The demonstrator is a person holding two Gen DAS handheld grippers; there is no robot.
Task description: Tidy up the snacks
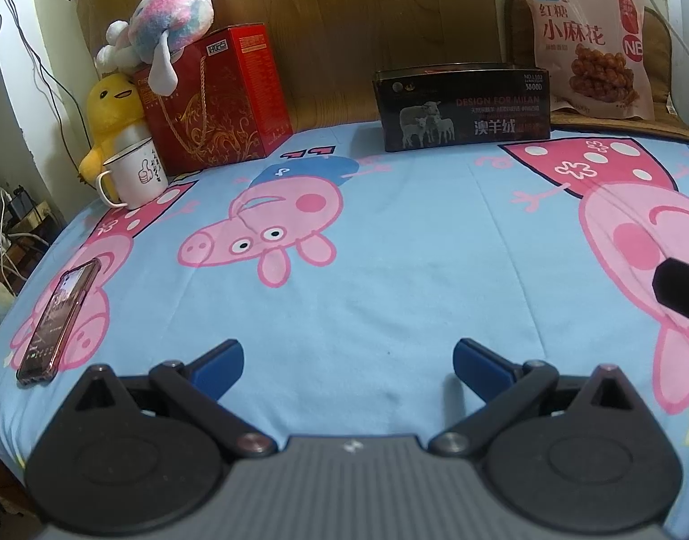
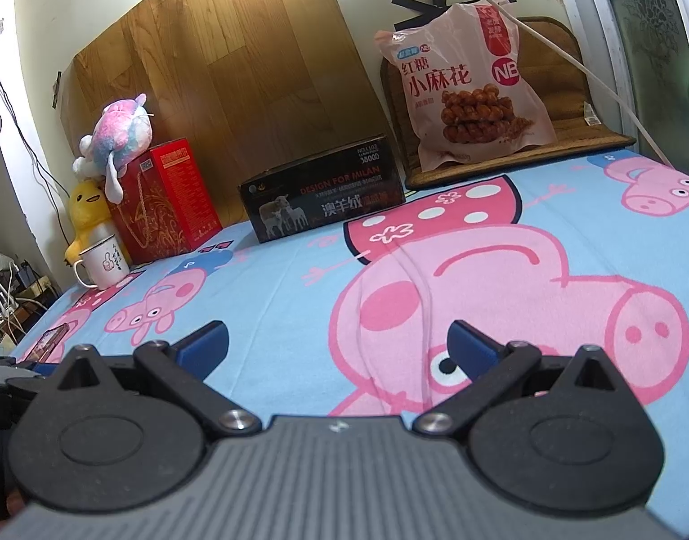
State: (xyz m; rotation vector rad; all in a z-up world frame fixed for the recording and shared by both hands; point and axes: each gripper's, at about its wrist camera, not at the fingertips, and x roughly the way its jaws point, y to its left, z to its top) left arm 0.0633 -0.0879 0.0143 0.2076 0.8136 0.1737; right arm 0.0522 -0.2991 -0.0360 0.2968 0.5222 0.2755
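Note:
A pink snack bag [image 1: 585, 40] of twisted dough sticks leans upright against a brown cushion at the far right; it also shows in the right wrist view [image 2: 468, 85]. A black open box [image 1: 461, 108] stands on the bed at the back middle, left of the bag, also in the right wrist view [image 2: 322, 191]. My left gripper [image 1: 348, 366] is open and empty, low over the blue sheet. My right gripper [image 2: 337, 348] is open and empty, far short of the bag and box. Part of the right gripper shows at the left view's right edge [image 1: 679, 290].
A red gift box [image 1: 218, 99] with a plush toy [image 1: 164, 36] on top, a yellow plush [image 1: 108, 121] and a white mug [image 1: 135, 173] stand at the back left. A phone [image 1: 59, 324] lies near the bed's left edge. A white cable [image 2: 569, 58] hangs at right.

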